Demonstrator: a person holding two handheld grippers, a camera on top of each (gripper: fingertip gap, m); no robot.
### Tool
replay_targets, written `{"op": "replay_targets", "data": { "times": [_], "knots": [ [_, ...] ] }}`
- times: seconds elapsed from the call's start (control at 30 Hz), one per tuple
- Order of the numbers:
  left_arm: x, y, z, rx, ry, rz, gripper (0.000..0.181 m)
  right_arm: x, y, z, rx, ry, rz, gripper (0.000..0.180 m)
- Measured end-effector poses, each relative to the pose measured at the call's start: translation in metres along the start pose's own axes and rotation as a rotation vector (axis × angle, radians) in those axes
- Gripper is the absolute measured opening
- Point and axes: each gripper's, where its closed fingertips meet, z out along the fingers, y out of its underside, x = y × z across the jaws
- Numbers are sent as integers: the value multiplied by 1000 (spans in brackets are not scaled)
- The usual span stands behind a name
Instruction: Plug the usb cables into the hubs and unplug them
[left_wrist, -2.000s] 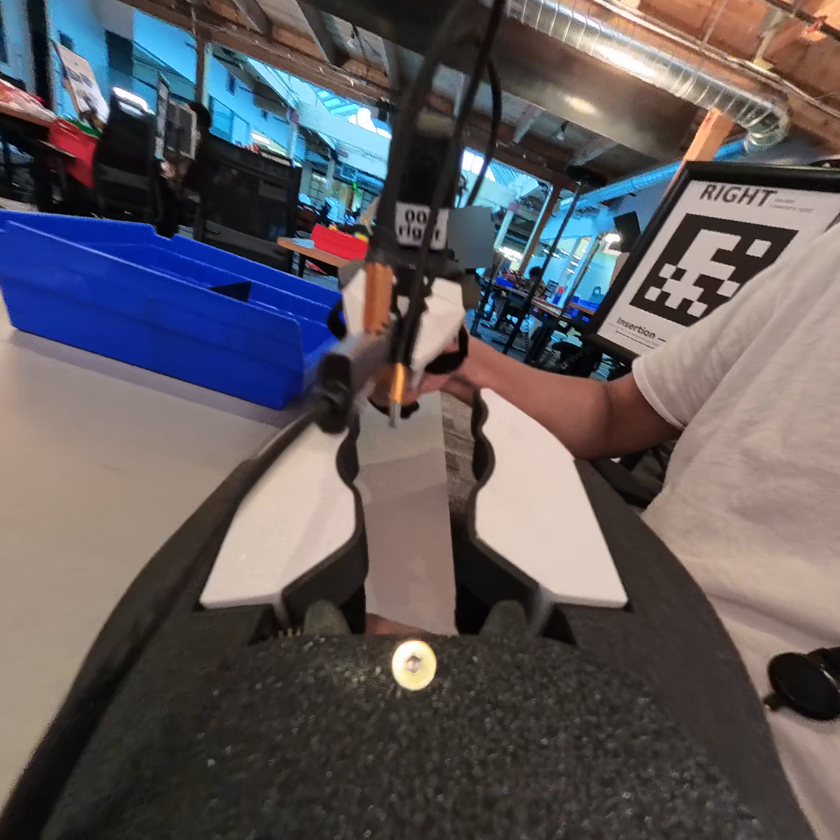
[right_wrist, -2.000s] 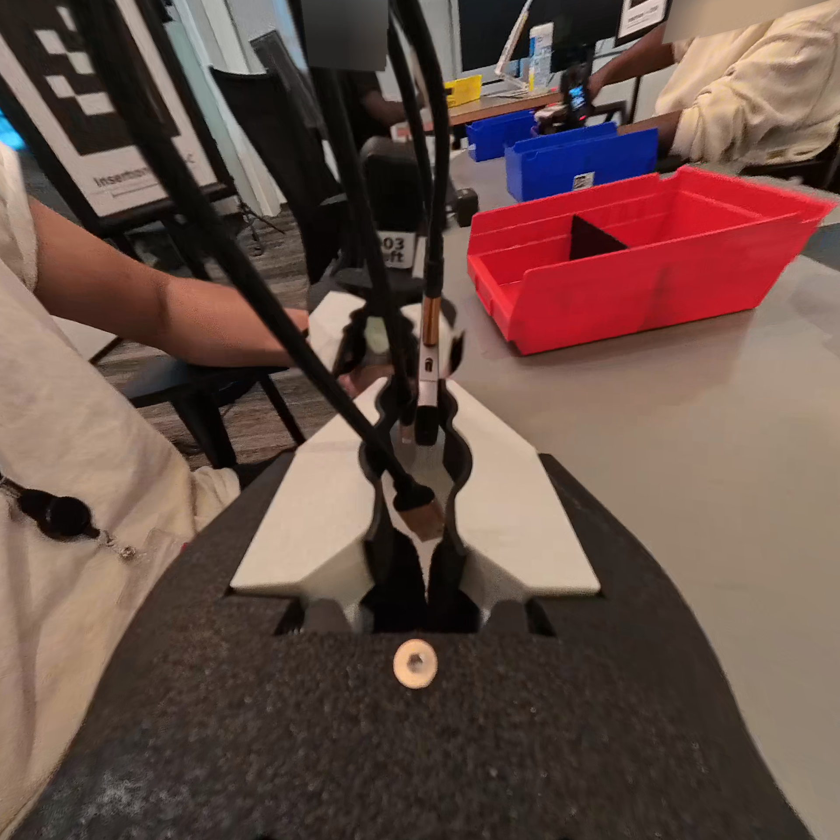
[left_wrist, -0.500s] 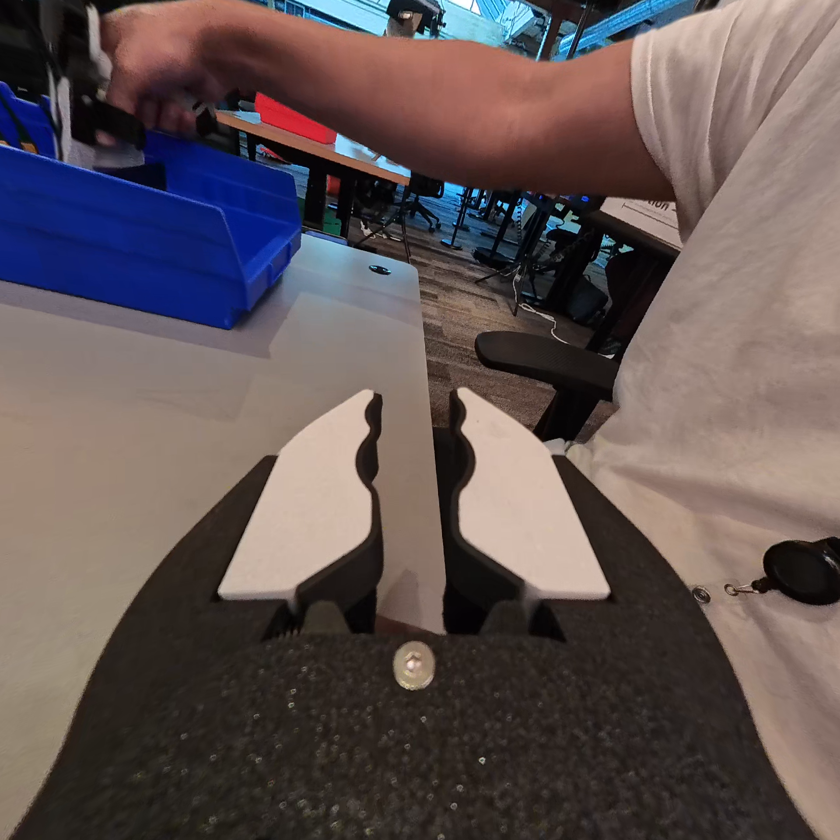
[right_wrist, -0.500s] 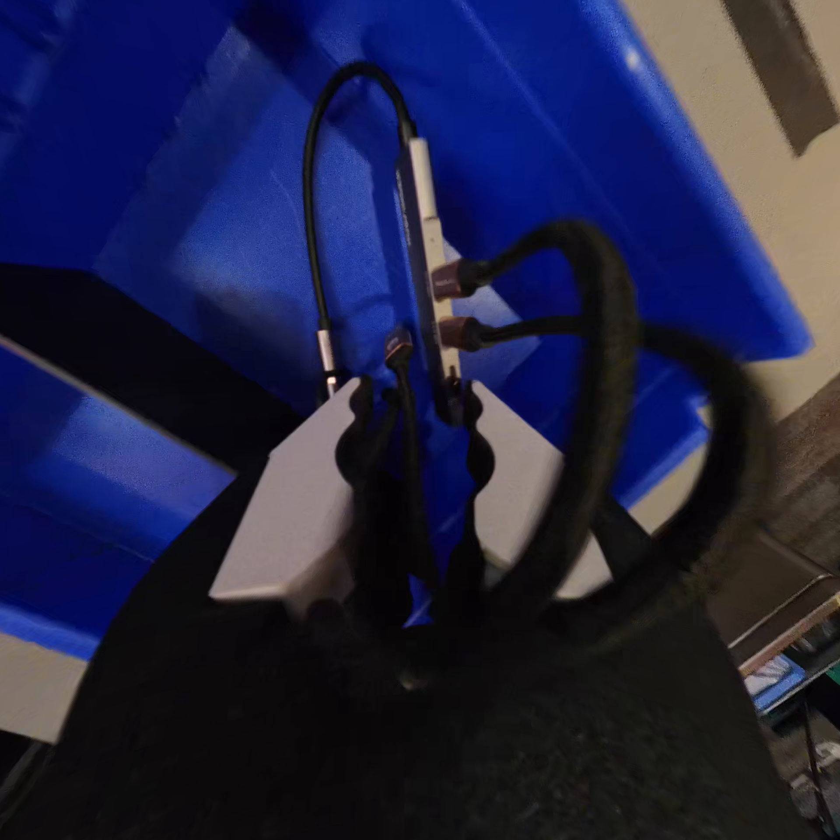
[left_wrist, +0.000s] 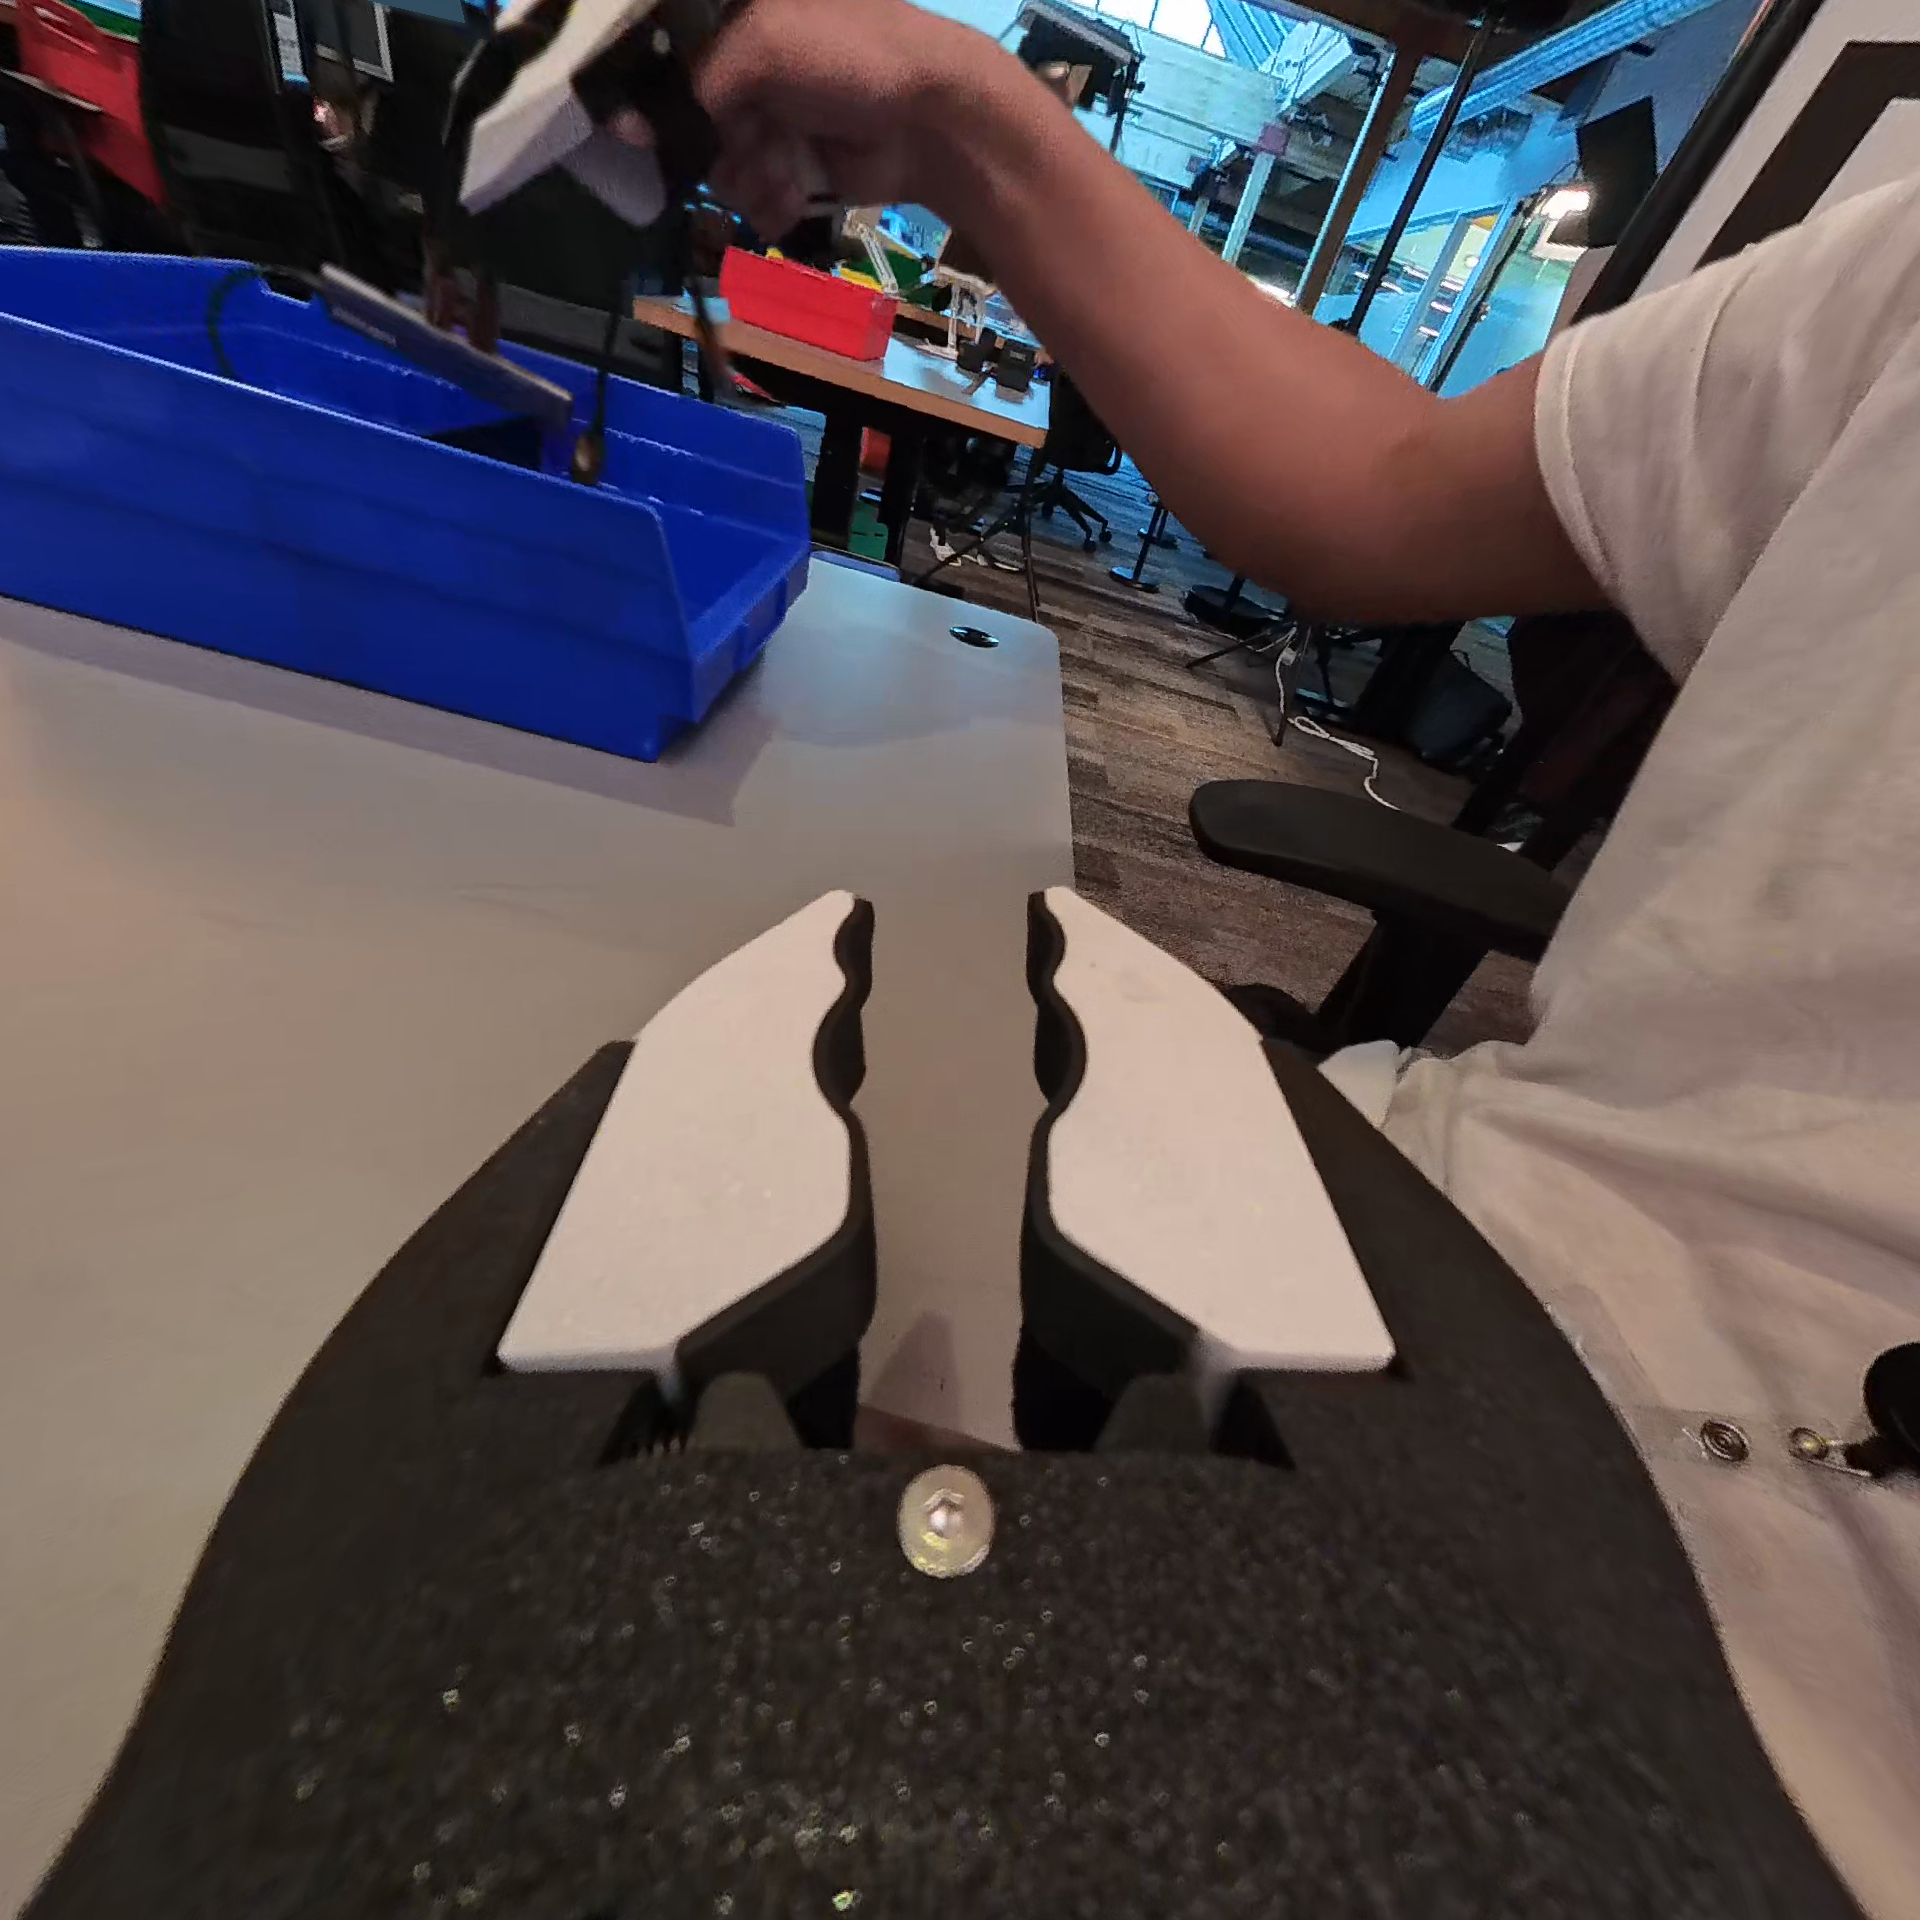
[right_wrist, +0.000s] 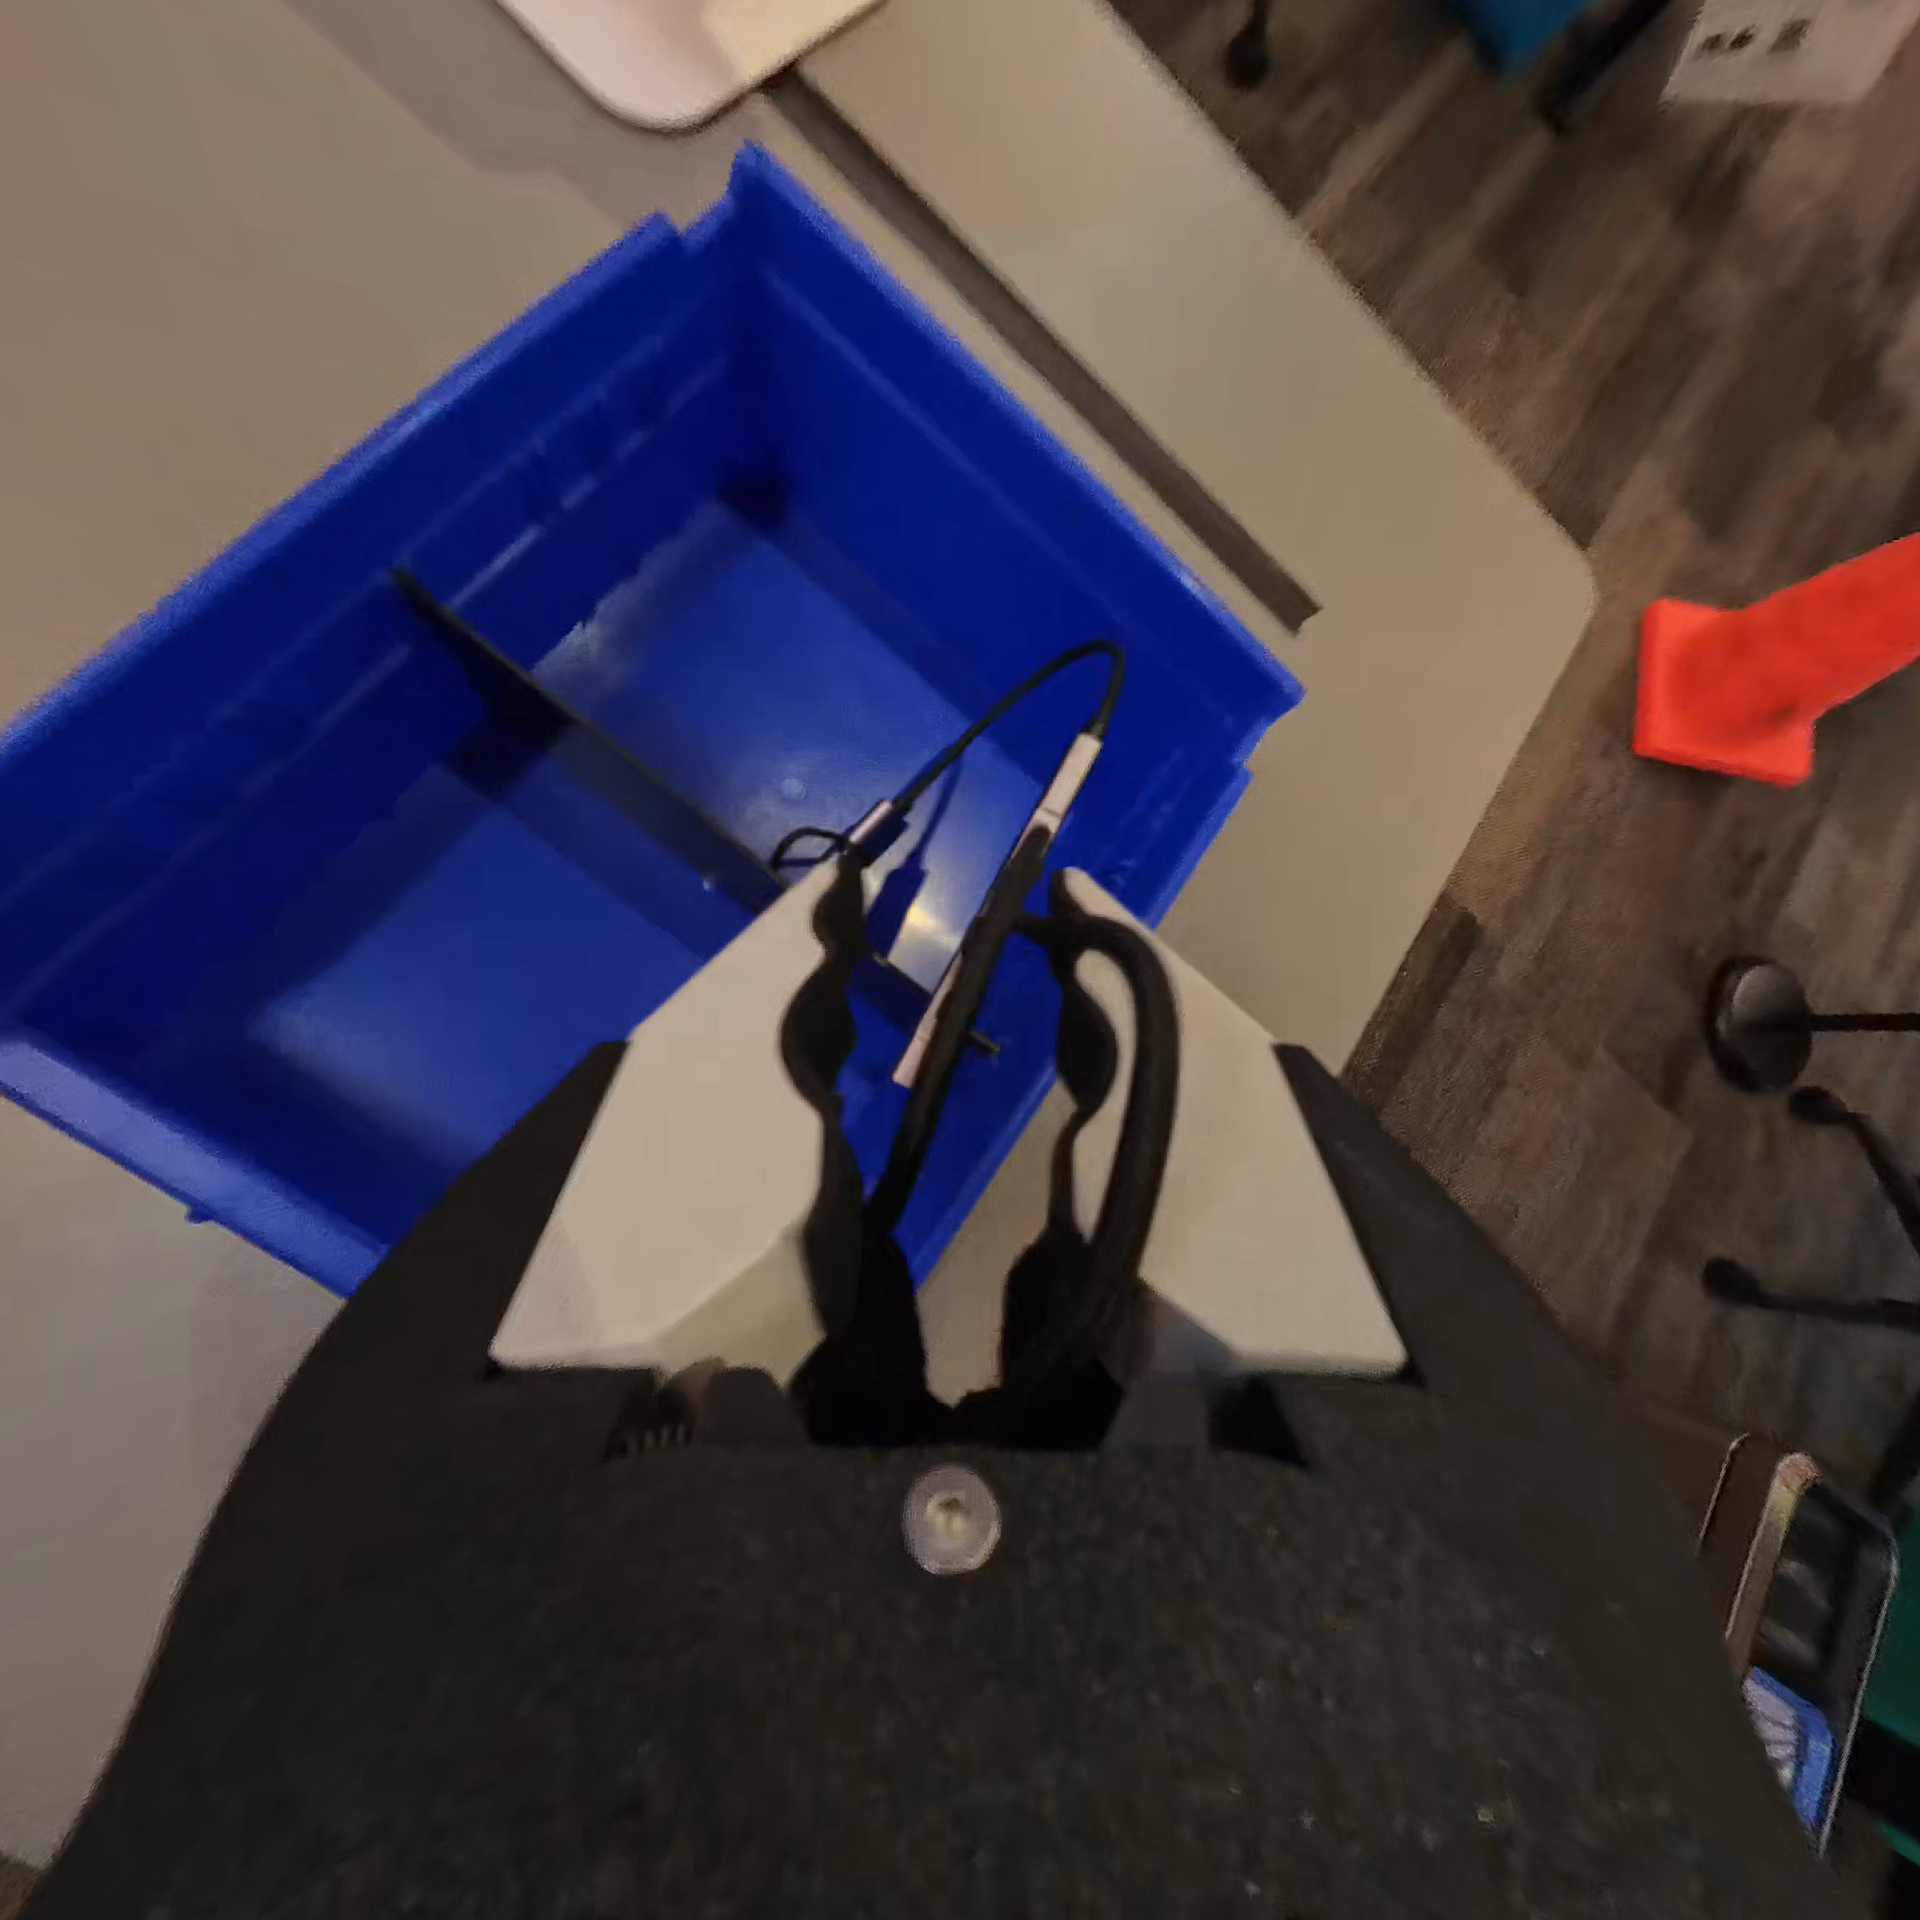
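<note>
The left tongs (left_wrist: 948, 914) sit low over the pale bench (left_wrist: 312, 935), jaws parted a moderate way with nothing between them, only bare benchtop showing in the gap. Past their tips the bench runs to its rounded corner, and a blue bin (left_wrist: 416, 561) stands on it to the left, well apart from the left tongs. To the right are a white shirt (left_wrist: 1714, 935) and a black chair arm (left_wrist: 1371, 862). The person's arm (left_wrist: 1247, 416) reaches across above the bin, the hand holding the right tongs (left_wrist: 561, 135) high over it; below them a slim grey hub (left_wrist: 436, 348) slopes at an angle over the bin's rim. The right wrist view looks steeply down into that bin (right_wrist: 364, 727), which a dark divider (right_wrist: 582, 727) splits into two compartments. The right tongs (right_wrist: 951, 883) have their jaws spread, with black cables (right_wrist: 1138, 1039) looped between and over the right finger; whether anything is still pinched there I cannot tell. The hub (right_wrist: 997, 914) hangs or lies aslant just beyond the fingertips, over the compartment on the far side of the divider, its short black lead (right_wrist: 997, 717) arching round to a small plug near the divider. Farther off lie wood-look floor and a red bin (right_wrist: 1766, 686).
</note>
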Motion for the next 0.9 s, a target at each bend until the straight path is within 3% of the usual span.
{"op": "replay_targets", "data": {
  "times": [0.07, 0.3, 0.4, 0.63, 0.77, 0.9],
  "knots": [
    [0, 0, 4, -7, 4, -6, 28, 0, -6, 10, 1, -28, -28, 6],
    [2, 6, 10, -44, 4, 5, 28, 2, -70, 27, 35, -84, -109, 3],
    [-1, 4, 7, -24, -1, -15, 28, -20, -95, 37, 106, -201, -205, 2],
    [-4, 3, 0, -12, -18, -19, 27, 21, -49, 111, -129, -202, -95, 3],
    [-2, 4, 0, -18, -10, -19, 27, 28, -92, 86, -5, -268, 8, 2],
    [-1, 4, 0, -21, 4, -30, 27, 17, -104, 60, -64, -358, -22, 2]
  ]
}}
